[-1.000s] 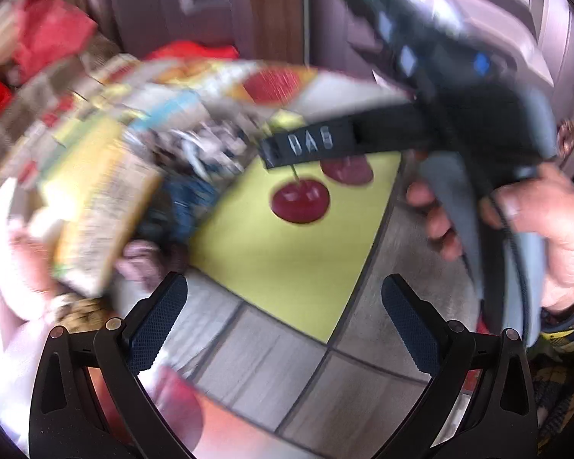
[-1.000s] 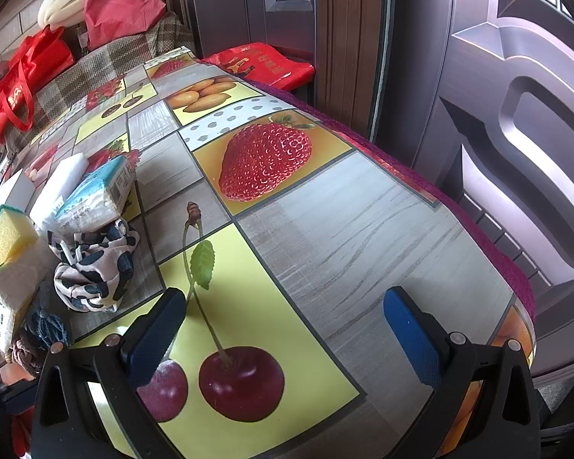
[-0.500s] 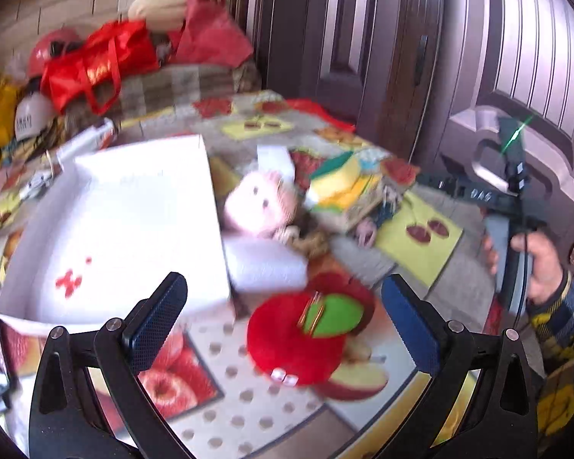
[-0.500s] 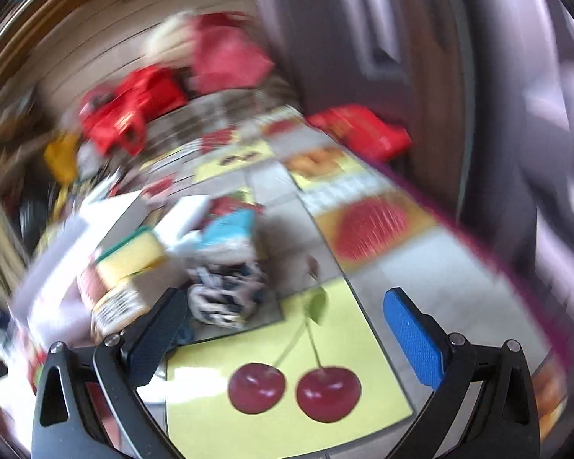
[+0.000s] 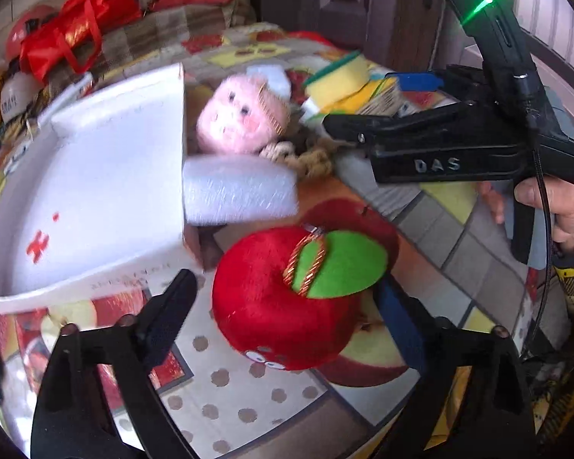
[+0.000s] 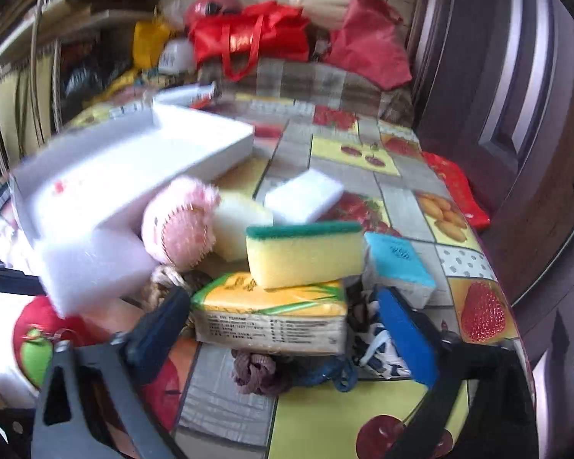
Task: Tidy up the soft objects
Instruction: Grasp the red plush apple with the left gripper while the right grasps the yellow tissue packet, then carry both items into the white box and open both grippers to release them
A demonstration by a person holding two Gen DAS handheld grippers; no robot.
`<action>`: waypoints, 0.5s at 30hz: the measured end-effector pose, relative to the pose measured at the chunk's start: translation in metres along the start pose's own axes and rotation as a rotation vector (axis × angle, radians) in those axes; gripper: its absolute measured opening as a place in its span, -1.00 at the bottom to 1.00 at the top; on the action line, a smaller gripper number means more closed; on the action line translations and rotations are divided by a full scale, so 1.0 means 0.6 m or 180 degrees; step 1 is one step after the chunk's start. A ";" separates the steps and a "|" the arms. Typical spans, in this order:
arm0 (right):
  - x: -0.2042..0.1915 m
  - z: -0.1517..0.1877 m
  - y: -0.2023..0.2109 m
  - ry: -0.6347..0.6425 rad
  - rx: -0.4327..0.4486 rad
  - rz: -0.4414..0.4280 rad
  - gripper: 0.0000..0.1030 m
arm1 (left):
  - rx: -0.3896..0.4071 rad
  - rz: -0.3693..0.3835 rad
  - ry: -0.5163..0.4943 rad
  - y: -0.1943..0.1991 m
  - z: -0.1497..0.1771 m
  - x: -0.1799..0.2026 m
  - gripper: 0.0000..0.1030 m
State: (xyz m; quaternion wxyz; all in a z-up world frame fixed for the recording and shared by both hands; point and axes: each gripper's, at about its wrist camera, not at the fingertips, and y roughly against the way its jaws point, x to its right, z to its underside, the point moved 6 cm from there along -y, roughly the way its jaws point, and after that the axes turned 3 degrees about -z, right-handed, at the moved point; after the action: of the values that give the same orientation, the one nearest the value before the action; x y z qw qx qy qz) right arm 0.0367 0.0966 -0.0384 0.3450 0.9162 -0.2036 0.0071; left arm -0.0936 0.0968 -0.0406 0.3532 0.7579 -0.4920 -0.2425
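Note:
A red plush apple [image 5: 287, 298] with a green felt leaf lies on the fruit-print tablecloth [image 5: 225, 394], between the fingers of my left gripper [image 5: 287, 317]. The jaws are closing and a gap still shows at the left pad. A white box [image 5: 95, 191] stands open to the left, with a white foam block [image 5: 237, 191] and a pink plush [image 5: 241, 122] against its side. My right gripper [image 6: 283, 332] straddles a yellow tissue pack [image 6: 271, 317], jaws closing, pads clear of it. On top of the pack rests a yellow-green sponge [image 6: 306, 252].
Around the pack lie a blue-topped sponge [image 6: 398, 267], a white sponge [image 6: 306, 195] and scrunchies [image 6: 256, 371]. Red bags [image 6: 248, 38] are piled at the table's far end. Dark doors [image 6: 516, 114] stand close along the right edge. A hand [image 5: 555, 206] holds the right gripper.
The left view swung from the cherry print to the box and closed in on the red apple. The right view swung left onto the pile. Both pairs of fingers stand narrower.

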 end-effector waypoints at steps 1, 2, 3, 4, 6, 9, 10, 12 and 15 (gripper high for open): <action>0.000 0.005 -0.009 -0.0023 -0.0081 -0.0050 0.45 | -0.0045 0.0024 0.0037 -0.004 0.003 -0.005 0.33; 0.002 0.011 -0.007 -0.0065 -0.0130 -0.0085 0.45 | -0.0088 0.0077 0.0076 -0.007 0.005 -0.008 0.31; 0.005 0.014 -0.006 -0.0125 -0.0135 -0.0119 0.44 | -0.0093 0.0124 0.0116 -0.007 0.006 -0.011 0.27; 0.011 0.015 -0.002 -0.0179 -0.0103 -0.0149 0.43 | -0.0064 0.0164 0.0140 -0.004 0.006 -0.013 0.22; 0.018 0.014 0.016 -0.0264 0.0036 -0.0190 0.42 | -0.0017 0.0220 0.0146 0.003 0.006 -0.012 0.18; 0.024 0.010 0.061 -0.0407 0.0402 -0.0318 0.42 | 0.0168 0.0182 0.0117 0.025 0.003 -0.009 0.17; 0.028 0.009 0.080 -0.0478 0.0583 -0.0348 0.42 | 0.0298 0.0173 0.0112 0.038 0.000 -0.008 0.17; 0.035 0.007 0.108 -0.0610 0.0905 -0.0333 0.43 | 0.0559 0.0121 0.0137 0.065 -0.007 -0.013 0.17; 0.039 0.005 0.134 -0.0789 0.1314 -0.0263 0.43 | 0.0996 -0.0250 0.0256 0.102 -0.017 -0.039 0.17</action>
State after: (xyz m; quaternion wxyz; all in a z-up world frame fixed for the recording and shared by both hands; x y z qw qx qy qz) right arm 0.0276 0.0313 0.0135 0.1228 0.9687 -0.2009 -0.0781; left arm -0.1307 0.1050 0.0135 0.2406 0.8314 -0.4792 -0.1461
